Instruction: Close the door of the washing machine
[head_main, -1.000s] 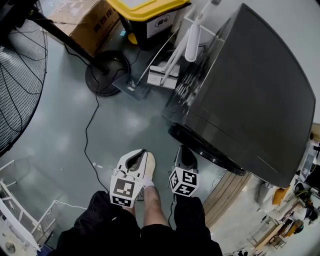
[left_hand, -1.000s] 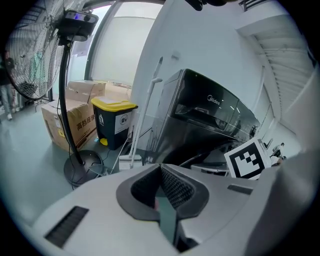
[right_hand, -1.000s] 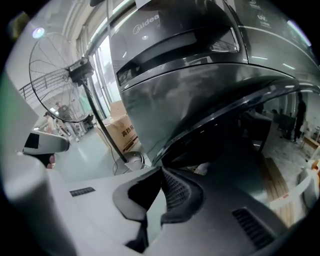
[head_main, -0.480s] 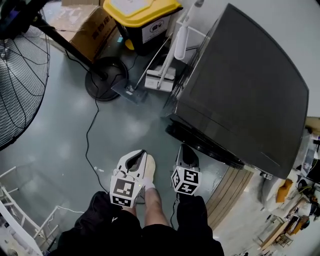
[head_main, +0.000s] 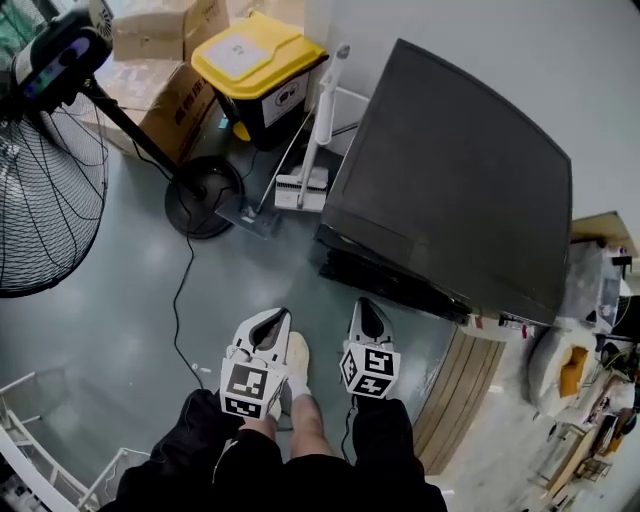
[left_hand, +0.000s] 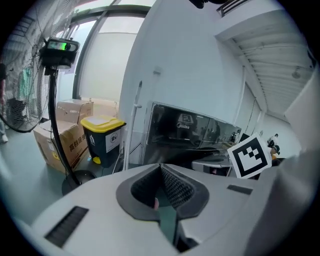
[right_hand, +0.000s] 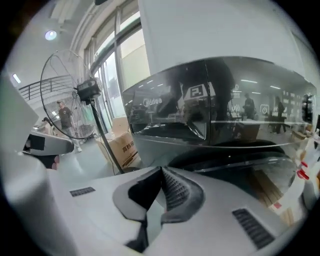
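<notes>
The dark grey washing machine (head_main: 455, 185) stands against the wall, right of centre in the head view. Its front face with the dark round door rim (head_main: 385, 280) points toward me; whether the door sits fully home I cannot tell. My left gripper (head_main: 272, 320) and right gripper (head_main: 368, 306) hang side by side over the floor in front of the machine, apart from it. Both are shut with nothing between the jaws. The left gripper view has its closed tips (left_hand: 161, 167) below the machine (left_hand: 192, 132). Just past the closed tips (right_hand: 161, 170) in the right gripper view is the glossy front (right_hand: 215, 107).
Left of the machine are a yellow-lidded bin (head_main: 255, 70), cardboard boxes (head_main: 165, 95), a mop and dustpan (head_main: 300, 185), and a standing fan (head_main: 45, 200) with round base (head_main: 205, 195) and a trailing cable. Wooden boards (head_main: 470, 385) lie at right. My shoe (head_main: 296, 358) is between the grippers.
Both grippers and the head view have risen, so the washing machine looks smaller and farther off. The jaws stayed shut and empty.
</notes>
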